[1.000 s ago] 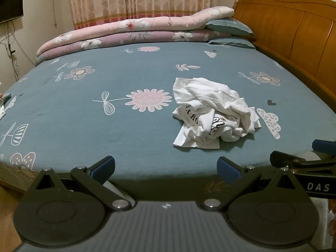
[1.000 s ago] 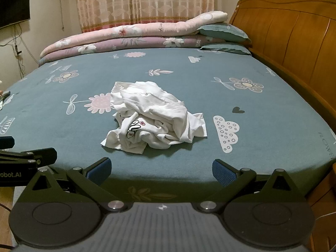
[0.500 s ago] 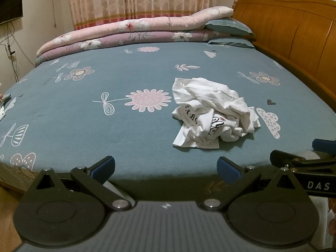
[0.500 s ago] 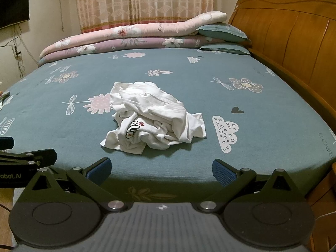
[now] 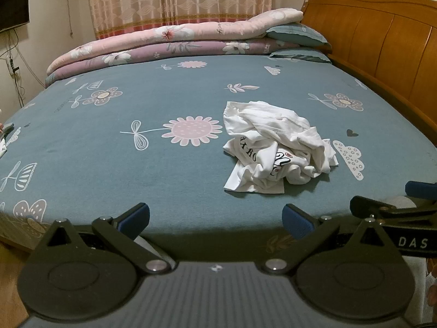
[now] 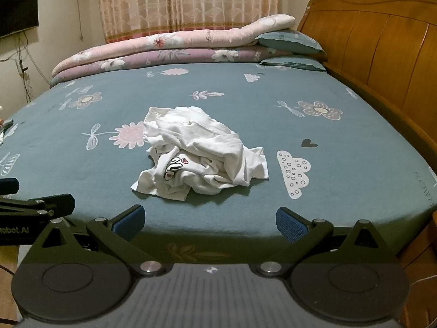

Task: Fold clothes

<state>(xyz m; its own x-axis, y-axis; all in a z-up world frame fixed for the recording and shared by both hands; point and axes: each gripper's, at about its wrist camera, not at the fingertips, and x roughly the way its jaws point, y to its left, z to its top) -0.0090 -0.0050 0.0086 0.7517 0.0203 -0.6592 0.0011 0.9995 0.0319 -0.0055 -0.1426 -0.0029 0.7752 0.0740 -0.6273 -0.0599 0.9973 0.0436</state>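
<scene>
A crumpled white T-shirt (image 5: 275,147) with black lettering lies in a heap on the teal flowered bed sheet (image 5: 136,169); the right wrist view shows the same T-shirt (image 6: 199,153) near the middle. My left gripper (image 5: 215,218) hovers open at the bed's near edge, left of the heap, nothing between its blue pads. My right gripper (image 6: 209,221) is open too, just short of the heap at the same edge. Each gripper shows in the other's view: the right gripper (image 5: 404,207) at the side and the left gripper (image 6: 32,207) likewise.
Folded pink and purple quilts (image 5: 169,43) and two teal pillows (image 5: 297,38) lie along the far side of the bed. A wooden headboard (image 5: 382,49) runs along the right. A curtain (image 6: 188,2) and a wall-mounted screen (image 6: 16,13) stand behind.
</scene>
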